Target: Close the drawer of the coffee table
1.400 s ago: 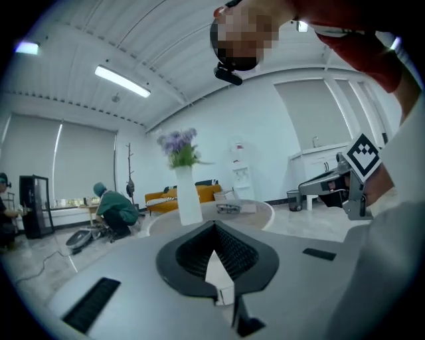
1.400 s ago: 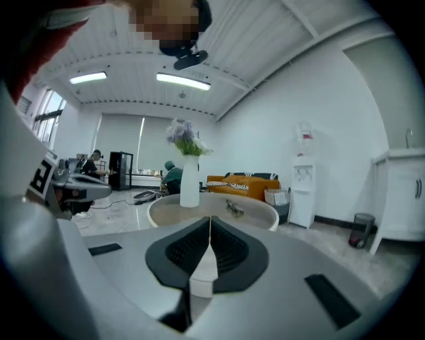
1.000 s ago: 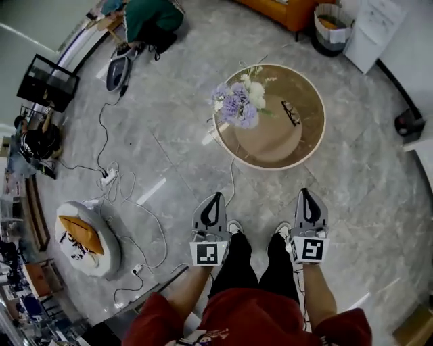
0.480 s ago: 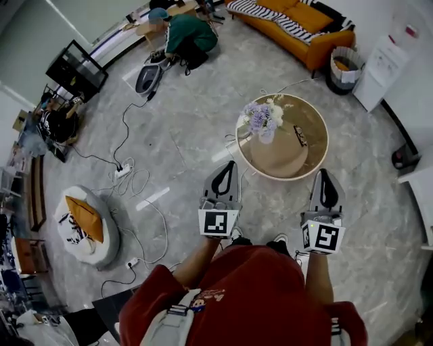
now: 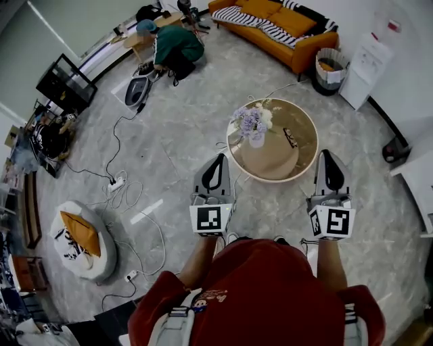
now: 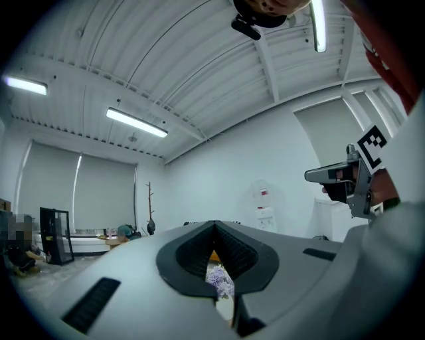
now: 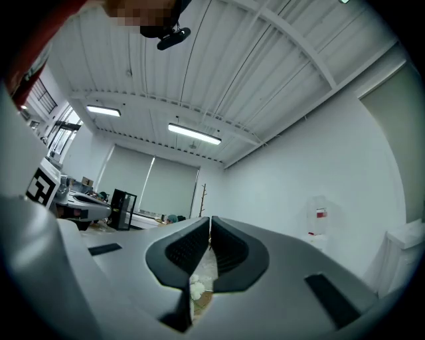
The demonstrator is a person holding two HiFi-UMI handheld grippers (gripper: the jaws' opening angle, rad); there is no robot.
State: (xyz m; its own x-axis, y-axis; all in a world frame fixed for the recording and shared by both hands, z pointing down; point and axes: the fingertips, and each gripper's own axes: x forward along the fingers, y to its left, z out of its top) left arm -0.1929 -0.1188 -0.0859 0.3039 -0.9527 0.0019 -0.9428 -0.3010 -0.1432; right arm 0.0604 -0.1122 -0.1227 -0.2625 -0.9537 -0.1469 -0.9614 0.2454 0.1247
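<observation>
1. Purple flowers [image 5: 249,121] fill a vase [image 5: 257,141] on the round coffee table [image 5: 270,163], ahead between left gripper [image 5: 218,157] and right gripper [image 5: 327,153]; its drawer cannot be seen.
2. Only the gripper views show both pairs of jaws closed and empty.

An orange sofa [image 5: 292,21] with a striped throw [image 5: 231,15] has a waste bin [image 5: 327,71] just beside one end. A person in green [image 5: 177,42] crouches beyond the other. A white pouf [image 5: 103,263] bears an orange cushion [image 5: 80,232] near tangled cables [image 5: 123,196].
</observation>
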